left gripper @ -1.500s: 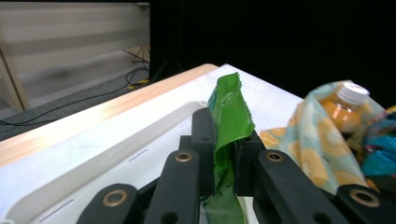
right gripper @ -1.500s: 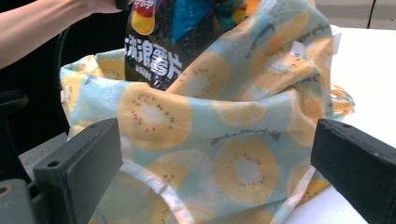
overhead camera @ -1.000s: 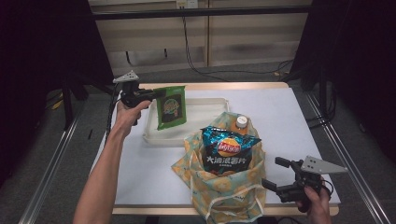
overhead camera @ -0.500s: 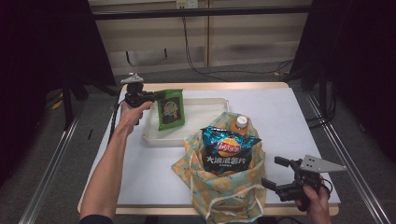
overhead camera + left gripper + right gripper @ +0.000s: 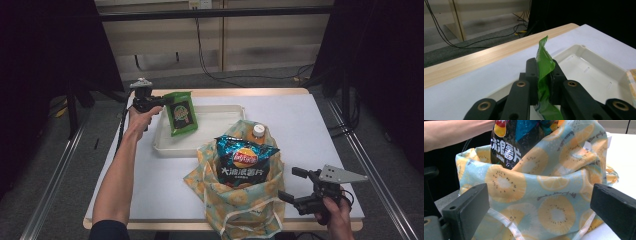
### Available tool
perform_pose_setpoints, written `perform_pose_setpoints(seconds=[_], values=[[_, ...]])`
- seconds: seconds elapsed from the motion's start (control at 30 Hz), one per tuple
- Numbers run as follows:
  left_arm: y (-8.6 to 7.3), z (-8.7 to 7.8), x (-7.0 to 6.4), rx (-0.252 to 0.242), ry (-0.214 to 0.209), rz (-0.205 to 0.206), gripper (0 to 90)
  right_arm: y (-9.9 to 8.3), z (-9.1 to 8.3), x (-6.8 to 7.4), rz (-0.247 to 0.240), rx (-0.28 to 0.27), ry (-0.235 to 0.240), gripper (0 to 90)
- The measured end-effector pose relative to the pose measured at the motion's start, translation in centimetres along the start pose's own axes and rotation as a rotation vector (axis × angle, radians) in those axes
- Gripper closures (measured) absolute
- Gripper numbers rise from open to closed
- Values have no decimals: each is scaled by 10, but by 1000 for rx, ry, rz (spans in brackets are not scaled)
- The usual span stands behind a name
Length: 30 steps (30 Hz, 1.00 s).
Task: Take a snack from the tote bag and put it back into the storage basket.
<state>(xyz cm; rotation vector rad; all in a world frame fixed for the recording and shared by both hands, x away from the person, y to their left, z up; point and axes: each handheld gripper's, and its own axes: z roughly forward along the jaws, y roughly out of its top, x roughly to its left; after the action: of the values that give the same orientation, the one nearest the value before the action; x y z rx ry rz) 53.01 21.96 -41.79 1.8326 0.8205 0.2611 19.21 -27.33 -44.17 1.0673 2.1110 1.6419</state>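
Note:
My left gripper [image 5: 159,102] is shut on the top edge of a green snack packet [image 5: 181,113], which hangs over the left end of the white tray [image 5: 220,113]. In the left gripper view the packet [image 5: 545,65] is pinched between the black jaws [image 5: 544,82]. A fruit-print cloth bag [image 5: 239,200] stands at the table's front with a dark chip bag [image 5: 244,161] and an orange bottle [image 5: 257,132] in it. My right gripper [image 5: 296,186] is open just right of the bag. The right gripper view looks at the bag's cloth [image 5: 549,205] between wide jaws.
The white table [image 5: 320,125] has bare room on the right and front left. A wooden strip [image 5: 250,92] runs along its far edge. Metal rails [image 5: 60,165] flank the table, and cables lie on the floor behind.
My left gripper has carried the green packet a little farther back and left over the tray's end. The right gripper has stayed in place.

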Motion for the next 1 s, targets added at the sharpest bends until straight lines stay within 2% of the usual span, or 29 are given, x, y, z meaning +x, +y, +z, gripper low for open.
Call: perform_pose_setpoints(seconds=[0.07,0.1,0.13,0.2,0.33,0.4,0.43,0.53,0.57,0.67,0.7,0.77,0.83,1.0], values=[[-2,3,0,11,4,-11,782,0,0,-1,1,1,1,17],[-4,5,1,30,-5,-9,780,0,0,-1,5,1,0,16],[-6,8,2,52,9,-3,768,0,0,-1,8,2,-1,18],[-12,8,8,35,10,-41,752,0,-1,-1,8,0,0,18],[-16,8,9,47,26,-39,729,0,0,0,4,2,3,18],[-17,8,10,54,40,-45,673,0,0,0,5,5,3,18],[-18,8,11,56,43,-55,612,0,0,-1,6,5,1,18],[-19,8,13,58,56,-73,586,0,-1,-1,13,1,-4,18],[-20,7,14,63,49,-72,557,0,-1,-1,14,0,-4,18],[-21,6,15,60,70,-93,464,0,-1,0,10,1,-1,18],[-22,4,16,56,84,-94,453,-1,-1,0,10,3,1,18],[-23,1,18,60,83,-105,411,0,-1,0,7,1,4,18],[-24,0,17,68,93,-93,405,-1,-1,0,7,2,5,18],[-22,-4,17,68,101,-102,316,0,0,1,7,6,14,20]])
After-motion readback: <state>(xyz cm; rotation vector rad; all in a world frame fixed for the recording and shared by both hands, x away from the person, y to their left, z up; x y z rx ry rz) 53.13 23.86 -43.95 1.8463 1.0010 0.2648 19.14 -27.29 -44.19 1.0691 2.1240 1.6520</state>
